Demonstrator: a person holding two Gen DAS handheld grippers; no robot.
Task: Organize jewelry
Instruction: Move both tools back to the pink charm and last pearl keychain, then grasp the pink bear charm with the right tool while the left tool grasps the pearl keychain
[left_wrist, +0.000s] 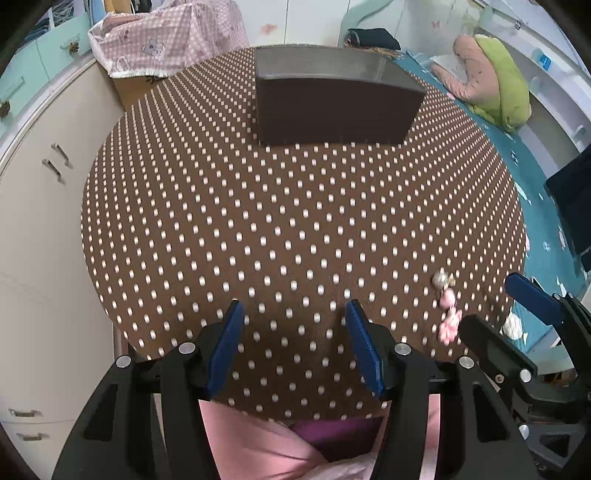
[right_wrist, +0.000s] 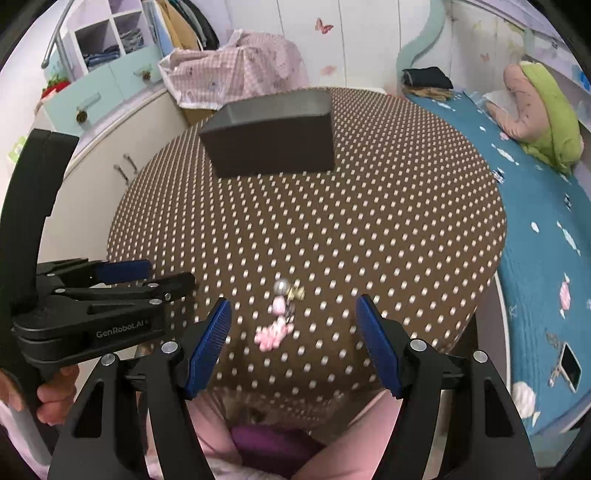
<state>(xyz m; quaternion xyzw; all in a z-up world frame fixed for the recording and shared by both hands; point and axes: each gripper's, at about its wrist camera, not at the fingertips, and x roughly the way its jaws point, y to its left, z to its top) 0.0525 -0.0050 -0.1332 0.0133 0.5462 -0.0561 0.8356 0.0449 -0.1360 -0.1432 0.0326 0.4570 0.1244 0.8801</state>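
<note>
A piece of jewelry with a pearl, a gold part and pink charms lies on the brown polka-dot table near its front edge. It also shows in the left wrist view at the right. A closed dark box stands at the far side of the table, also in the right wrist view. My right gripper is open, its jaws on either side of the jewelry, not touching it. My left gripper is open and empty, left of the jewelry.
Cream cabinets stand left of the table. A bed with a teal cover and a green and pink plush lies to the right. A pink checked cloth over a box sits behind the table. A phone lies on the bed.
</note>
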